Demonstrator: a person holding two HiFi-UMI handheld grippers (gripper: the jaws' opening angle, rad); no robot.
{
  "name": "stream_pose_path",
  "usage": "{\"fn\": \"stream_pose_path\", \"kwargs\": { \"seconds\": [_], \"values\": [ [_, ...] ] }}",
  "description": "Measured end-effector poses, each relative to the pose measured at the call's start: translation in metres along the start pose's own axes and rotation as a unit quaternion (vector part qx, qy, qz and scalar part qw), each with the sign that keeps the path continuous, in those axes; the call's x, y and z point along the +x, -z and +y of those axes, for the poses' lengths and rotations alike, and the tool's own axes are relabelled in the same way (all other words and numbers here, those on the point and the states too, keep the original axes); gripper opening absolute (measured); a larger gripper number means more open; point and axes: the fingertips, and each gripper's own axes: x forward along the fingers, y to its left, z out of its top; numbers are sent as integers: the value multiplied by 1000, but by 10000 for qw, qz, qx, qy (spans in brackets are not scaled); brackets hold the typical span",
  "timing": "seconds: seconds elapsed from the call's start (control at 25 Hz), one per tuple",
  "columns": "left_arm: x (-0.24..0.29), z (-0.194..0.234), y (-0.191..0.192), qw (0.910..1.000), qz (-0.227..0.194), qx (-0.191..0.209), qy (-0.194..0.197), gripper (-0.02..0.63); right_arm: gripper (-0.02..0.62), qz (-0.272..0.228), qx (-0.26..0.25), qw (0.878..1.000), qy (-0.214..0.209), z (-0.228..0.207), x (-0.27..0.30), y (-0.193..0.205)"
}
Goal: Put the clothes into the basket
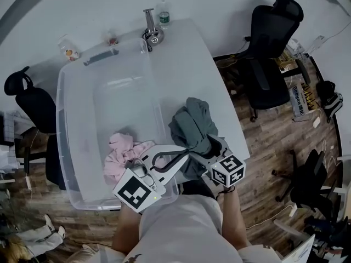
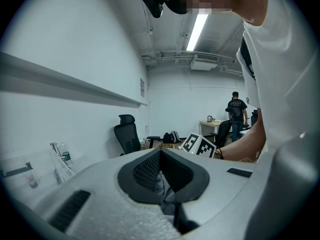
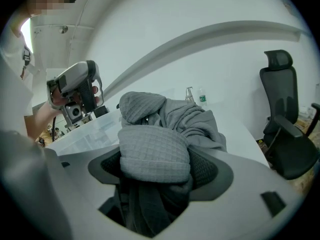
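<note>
A clear plastic basket (image 1: 63,119) stands on the left half of the white table (image 1: 186,59), with a pink garment (image 1: 118,155) lying in its near end. A grey-green garment (image 1: 192,125) is bunched on the table just right of the basket. My right gripper (image 1: 205,149) is shut on the garment's near end; in the right gripper view the waffle-knit cloth (image 3: 170,119) fills the space between the jaws of the gripper (image 3: 155,164). My left gripper (image 1: 178,156) hovers at the basket's near right corner, pointing right. Its jaws (image 2: 161,156) are shut with nothing between them.
Two bottles (image 1: 163,14) and a metal fixture (image 1: 151,29) stand at the table's far edge. Black office chairs stand to the right (image 1: 269,43) and left (image 1: 33,108) of the table. A person (image 2: 235,109) stands far off by a desk.
</note>
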Motion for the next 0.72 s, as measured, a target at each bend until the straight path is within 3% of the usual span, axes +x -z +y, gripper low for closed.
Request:
{"fn": "stream_pose_path", "kwargs": {
  "seconds": [0.72],
  "values": [
    [-33, 6, -9, 9992, -181, 59, -339, 5, 364, -693, -666, 9951, -219, 41, -27, -86]
  ]
}}
